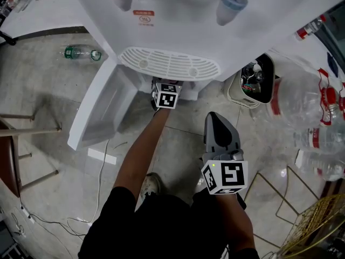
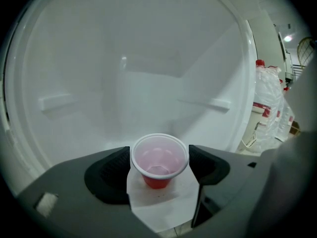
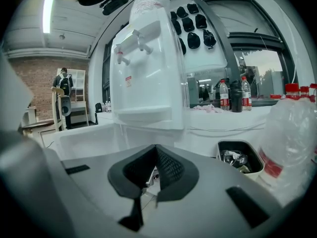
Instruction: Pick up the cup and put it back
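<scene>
Between the clenched jaws of the left gripper (image 2: 159, 169): small red plastic cup (image 2: 158, 158), over a white sheet (image 2: 163, 205); white cabinet wall (image 2: 148, 58) beyond. Right gripper (image 3: 154, 176): jaws shut together, empty, white water dispenser (image 3: 148, 68) ahead.

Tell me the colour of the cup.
The cup is red with a white rim; clearest in the left gripper view.

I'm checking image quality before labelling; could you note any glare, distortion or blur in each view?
Left gripper view: black vignette round the edges, flat soft light, the cup crisp. Right gripper view: fisheye bows the water dispenser, and the ceiling light strip glares. Head view: even light, a bright reflection on the floor.
</scene>
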A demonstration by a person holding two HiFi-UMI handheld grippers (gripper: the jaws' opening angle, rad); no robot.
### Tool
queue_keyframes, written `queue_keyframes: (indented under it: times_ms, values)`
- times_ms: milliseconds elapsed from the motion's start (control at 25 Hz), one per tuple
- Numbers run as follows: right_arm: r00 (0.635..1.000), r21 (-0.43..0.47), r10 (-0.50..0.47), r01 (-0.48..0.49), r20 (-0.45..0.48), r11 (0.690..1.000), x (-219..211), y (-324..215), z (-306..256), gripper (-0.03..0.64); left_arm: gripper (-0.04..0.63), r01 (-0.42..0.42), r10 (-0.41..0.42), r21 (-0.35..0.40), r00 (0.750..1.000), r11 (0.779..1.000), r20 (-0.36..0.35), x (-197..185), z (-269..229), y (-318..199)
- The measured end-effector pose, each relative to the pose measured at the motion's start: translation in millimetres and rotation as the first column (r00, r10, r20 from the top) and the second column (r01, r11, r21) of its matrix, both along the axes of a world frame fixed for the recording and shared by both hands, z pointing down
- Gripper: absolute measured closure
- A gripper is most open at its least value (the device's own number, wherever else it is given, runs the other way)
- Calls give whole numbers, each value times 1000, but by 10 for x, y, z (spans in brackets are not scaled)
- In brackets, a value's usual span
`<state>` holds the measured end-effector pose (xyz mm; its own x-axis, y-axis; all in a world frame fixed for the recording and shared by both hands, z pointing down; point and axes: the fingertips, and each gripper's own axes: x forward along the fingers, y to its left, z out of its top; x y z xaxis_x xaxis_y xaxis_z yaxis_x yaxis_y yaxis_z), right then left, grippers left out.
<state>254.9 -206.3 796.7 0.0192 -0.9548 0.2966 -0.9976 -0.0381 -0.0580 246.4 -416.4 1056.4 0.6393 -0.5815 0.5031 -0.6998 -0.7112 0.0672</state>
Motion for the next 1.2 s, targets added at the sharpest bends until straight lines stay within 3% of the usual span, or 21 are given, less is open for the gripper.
queue_keyframes:
  times_ms: [680,1200]
  values:
    - [1000,19,-9,9,-1,1000,13,50,-105,621,247,14,-14,6,998,1000,-54,-77,-218,137]
    - [998,32,-63,63,10,998,-170,-11,-128,621,249,-1,2,25,999,1000,-54,-741,-821,814]
